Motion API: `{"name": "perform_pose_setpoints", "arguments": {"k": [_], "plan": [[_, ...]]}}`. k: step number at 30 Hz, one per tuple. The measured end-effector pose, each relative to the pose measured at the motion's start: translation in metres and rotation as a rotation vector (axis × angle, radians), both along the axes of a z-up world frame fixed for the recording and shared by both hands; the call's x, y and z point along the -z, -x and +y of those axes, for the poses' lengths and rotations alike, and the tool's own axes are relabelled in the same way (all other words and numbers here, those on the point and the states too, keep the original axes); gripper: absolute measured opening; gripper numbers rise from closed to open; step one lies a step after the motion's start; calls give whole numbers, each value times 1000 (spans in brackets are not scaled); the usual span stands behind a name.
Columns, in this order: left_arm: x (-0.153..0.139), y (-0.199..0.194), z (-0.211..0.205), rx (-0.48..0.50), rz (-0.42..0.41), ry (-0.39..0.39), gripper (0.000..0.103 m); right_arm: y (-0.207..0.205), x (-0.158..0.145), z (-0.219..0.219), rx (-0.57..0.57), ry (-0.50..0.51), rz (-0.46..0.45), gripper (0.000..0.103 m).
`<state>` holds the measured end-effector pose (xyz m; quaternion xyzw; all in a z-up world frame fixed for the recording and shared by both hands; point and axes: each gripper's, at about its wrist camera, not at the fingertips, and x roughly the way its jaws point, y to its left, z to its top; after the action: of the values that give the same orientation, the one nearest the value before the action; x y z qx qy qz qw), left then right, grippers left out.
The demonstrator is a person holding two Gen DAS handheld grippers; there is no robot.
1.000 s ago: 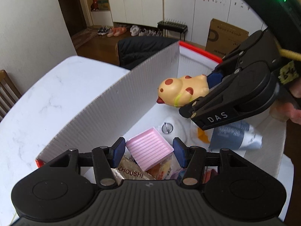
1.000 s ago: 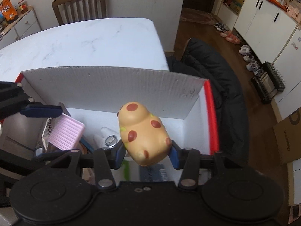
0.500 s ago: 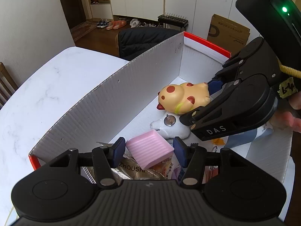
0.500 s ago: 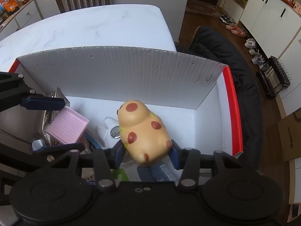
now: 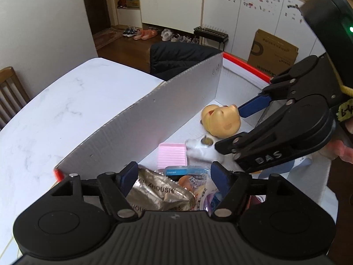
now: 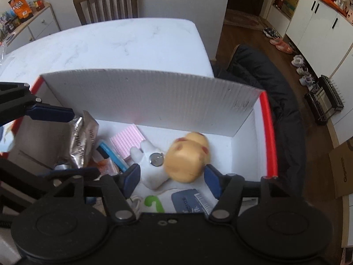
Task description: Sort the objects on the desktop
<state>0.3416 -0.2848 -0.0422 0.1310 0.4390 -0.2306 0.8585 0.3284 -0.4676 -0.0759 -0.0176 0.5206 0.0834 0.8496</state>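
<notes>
Yellow toy with red spots [image 6: 187, 156] lies on the white floor of the box [image 6: 154, 101], toward the red-edged end wall, free of both pads and blurred in the right wrist view. It touches the white plush toy [image 6: 150, 165], which carries a round metal disc on top. Right gripper [image 6: 172, 176]: jaws have just been opening and now stand apart, one blue pad on either side of the yellow toy, neither pressing on it. Just beyond the plush lies the pink ribbed block [image 5: 172, 156], flat on the box floor beside the long corrugated wall. Left gripper [image 5: 172, 176]: jaws have likewise just been opening; they stand apart with nothing clamped, above a silver foil packet [image 5: 154, 194] printed "ZHOUSHI" and a blue-topped packet [image 5: 185, 171]. Other small packets crowd that end of the box; their contents cannot be read. A grey-blue pouch with a barcode [image 6: 189, 201] lies under the right gripper. The box stands on a white marble-pattern table [image 6: 110, 44]. Beyond the table: a wooden chair [image 6: 106, 6], and a dark jacket [image 6: 264, 77] draped over another seat.
</notes>
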Motion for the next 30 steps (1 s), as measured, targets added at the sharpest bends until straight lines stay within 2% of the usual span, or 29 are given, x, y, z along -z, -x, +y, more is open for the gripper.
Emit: {"name": "perform_pose_setpoints", "arguments": {"k": [12, 20, 30], "plan": [[-32, 30, 22, -64, -42, 92, 72, 37, -43, -2, -15, -32, -72, 64], [-54, 53, 29, -62, -68, 148, 72, 65, -72, 7, -33, -47, -138, 64], [-67, 85, 44, -90, -91, 177, 72, 101, -83, 16, -22, -67, -212, 66]]}}
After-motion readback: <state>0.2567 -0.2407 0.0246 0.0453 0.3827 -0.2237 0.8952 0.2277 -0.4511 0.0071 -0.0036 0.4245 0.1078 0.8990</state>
